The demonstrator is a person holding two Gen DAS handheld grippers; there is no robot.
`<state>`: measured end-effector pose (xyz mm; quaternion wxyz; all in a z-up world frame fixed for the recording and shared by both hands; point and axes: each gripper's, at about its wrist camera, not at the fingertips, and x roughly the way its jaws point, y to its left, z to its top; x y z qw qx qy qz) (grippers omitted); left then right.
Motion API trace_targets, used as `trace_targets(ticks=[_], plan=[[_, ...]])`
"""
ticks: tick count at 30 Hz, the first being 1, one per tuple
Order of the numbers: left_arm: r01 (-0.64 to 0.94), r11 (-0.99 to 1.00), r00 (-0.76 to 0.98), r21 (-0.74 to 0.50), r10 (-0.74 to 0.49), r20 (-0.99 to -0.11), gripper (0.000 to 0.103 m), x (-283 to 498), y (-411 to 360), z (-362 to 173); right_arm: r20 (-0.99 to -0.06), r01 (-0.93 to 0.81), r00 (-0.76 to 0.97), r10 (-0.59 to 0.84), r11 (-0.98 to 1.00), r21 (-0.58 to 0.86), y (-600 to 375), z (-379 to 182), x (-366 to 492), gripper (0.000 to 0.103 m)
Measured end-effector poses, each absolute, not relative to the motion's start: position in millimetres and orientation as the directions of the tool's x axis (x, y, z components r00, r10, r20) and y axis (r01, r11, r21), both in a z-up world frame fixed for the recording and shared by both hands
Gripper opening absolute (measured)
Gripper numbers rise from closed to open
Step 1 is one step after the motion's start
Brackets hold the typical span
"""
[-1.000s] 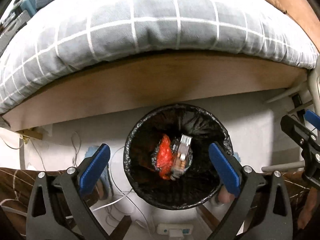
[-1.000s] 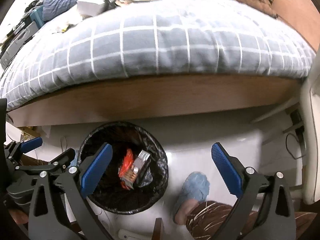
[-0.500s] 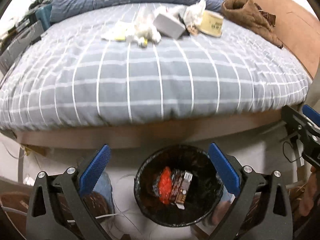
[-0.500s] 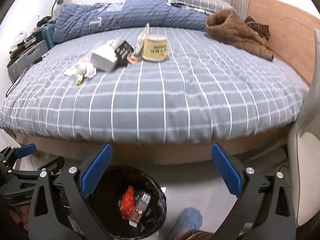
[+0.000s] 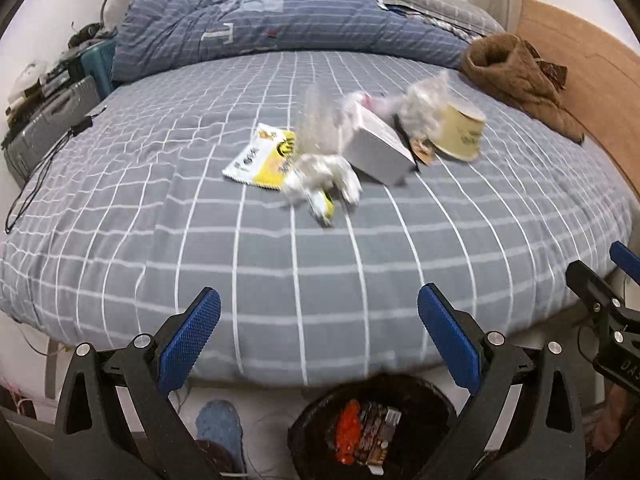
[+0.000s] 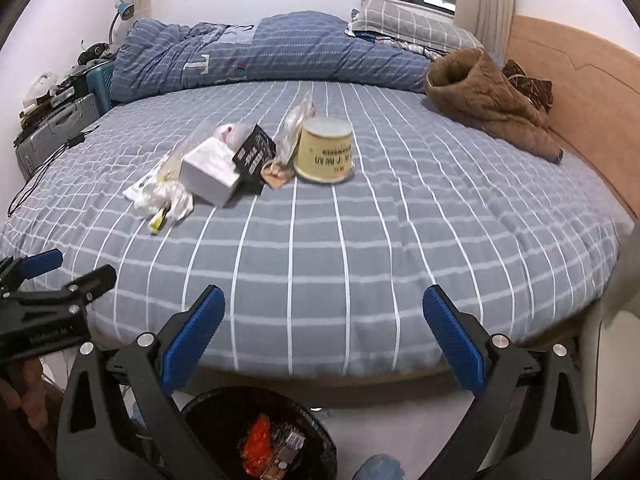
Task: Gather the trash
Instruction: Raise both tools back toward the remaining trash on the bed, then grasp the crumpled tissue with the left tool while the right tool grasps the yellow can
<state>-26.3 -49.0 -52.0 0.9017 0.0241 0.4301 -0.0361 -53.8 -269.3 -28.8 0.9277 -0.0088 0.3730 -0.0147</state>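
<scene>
Nearest you, your left gripper (image 5: 319, 334) and right gripper (image 6: 324, 334) hang wide open and empty above the black bin (image 6: 224, 416). Farther off, mid-bed, lie the crumpled wrappers (image 6: 168, 196), white box (image 6: 210, 170) and paper tub (image 6: 325, 149); clamp loosely and light wrappers may slip onto the floor.

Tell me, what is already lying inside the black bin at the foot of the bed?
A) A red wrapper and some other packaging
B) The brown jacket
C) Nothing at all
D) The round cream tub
A: the right wrist view shows a red wrapper next to other packaging inside the black bin, while the cream tub and the brown jacket lie on the bed.
</scene>
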Motion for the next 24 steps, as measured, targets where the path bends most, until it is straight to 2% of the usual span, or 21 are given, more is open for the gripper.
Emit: trace_targets(ticks=[6, 15, 20, 24], plan=[[0.059, 0.998, 0.624, 0.015, -0.025, -0.781, 0.097, 11.7, -45.8, -56.3, -0.685, 0.014, 0.727, -0.047, 0.998, -0.055, -276.2, -28.8, -4.5, 0.095], [0.05, 0.998, 0.631, 0.025, -0.012, -0.775, 0.096, 57.1, -51.3, -61.8, -0.682, 0.005, 0.731, -0.018, 1.0, -0.021, -288.8, -31.4, 70.4, 0.093], [0.06, 0.998, 0.618, 0.029, -0.015, -0.786, 0.089, 76.8, -57.5, -69.8, -0.693, 0.006, 0.721, -0.025, 1.0, -0.03, -290.0, -40.3, 103.9, 0.088], [0.07, 0.997, 0.616, 0.037, -0.014, -0.788, 0.089, 91.3, -65.6, -76.2, -0.697, 0.02, 0.717, -0.026, 1.0, -0.017, -295.1, -41.3, 125.6, 0.087]])
